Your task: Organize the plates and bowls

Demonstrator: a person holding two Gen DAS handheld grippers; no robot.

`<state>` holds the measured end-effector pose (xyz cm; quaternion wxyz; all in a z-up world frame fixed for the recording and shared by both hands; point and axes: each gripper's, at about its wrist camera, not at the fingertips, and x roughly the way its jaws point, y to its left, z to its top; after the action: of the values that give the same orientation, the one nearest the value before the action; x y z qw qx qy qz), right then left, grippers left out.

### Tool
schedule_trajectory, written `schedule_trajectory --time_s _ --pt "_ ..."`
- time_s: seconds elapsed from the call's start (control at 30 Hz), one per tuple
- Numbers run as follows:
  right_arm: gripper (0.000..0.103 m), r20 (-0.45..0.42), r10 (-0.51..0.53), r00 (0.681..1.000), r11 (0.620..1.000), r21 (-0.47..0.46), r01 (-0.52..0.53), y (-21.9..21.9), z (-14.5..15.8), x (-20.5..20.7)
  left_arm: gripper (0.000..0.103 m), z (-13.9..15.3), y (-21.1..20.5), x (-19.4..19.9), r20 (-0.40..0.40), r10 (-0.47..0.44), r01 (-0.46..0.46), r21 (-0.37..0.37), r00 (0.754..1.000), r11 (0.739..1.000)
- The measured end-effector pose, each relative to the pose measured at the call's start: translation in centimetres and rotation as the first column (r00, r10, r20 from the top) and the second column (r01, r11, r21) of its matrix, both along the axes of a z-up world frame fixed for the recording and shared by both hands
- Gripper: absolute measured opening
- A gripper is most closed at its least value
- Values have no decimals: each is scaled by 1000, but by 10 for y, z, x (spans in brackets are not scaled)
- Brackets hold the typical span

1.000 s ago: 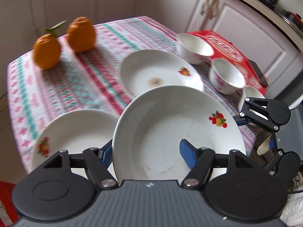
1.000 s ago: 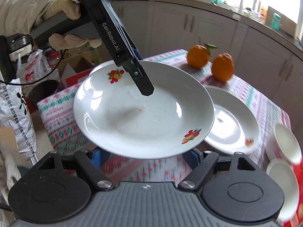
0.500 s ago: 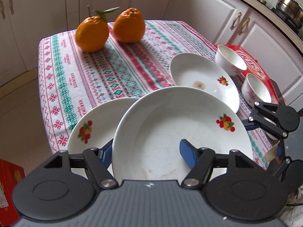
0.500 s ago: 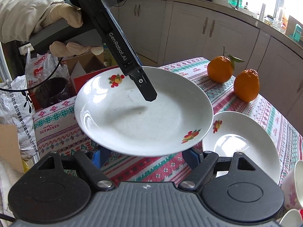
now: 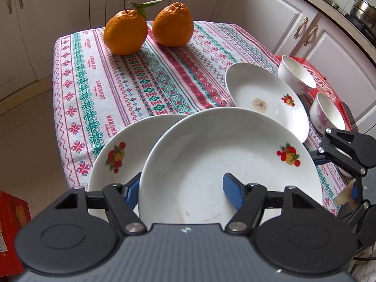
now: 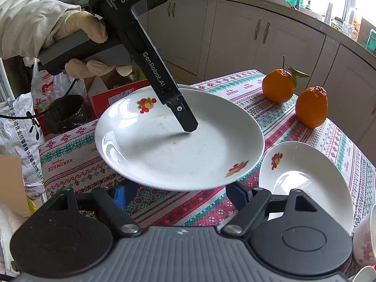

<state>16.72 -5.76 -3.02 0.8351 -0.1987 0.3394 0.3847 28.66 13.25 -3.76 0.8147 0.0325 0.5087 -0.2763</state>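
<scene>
Three white shallow porcelain plates with fruit decals show. The held plate (image 5: pixel 225 164) is raised over the desk (image 5: pixel 141 82) with its patterned cloth, a second plate (image 5: pixel 117 155) lies under its left edge, and a third plate (image 5: pixel 265 98), stained in the middle, lies further right. Two white bowls (image 5: pixel 296 75) sit just beyond it on a red box (image 5: pixel 326 87). Two oranges (image 5: pixel 124 33) stand at the far end.

The left claw (image 5: pixel 183 188) is clamped on the held plate's rim, one pad above and one below. The right claw (image 6: pixel 181 191) has its jaws apart under the plate's near edge; whether they touch it cannot be told.

Since a second ago the held plate has moved left, from over the third plate to over the second.
</scene>
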Motion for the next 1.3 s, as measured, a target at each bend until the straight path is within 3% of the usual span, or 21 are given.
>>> schedule_trajectory --time_s 1.3 --pt "86 -27 -28 999 999 33 29 11 1 6 73 -6 12 11 2 41 -41 29 999 999"
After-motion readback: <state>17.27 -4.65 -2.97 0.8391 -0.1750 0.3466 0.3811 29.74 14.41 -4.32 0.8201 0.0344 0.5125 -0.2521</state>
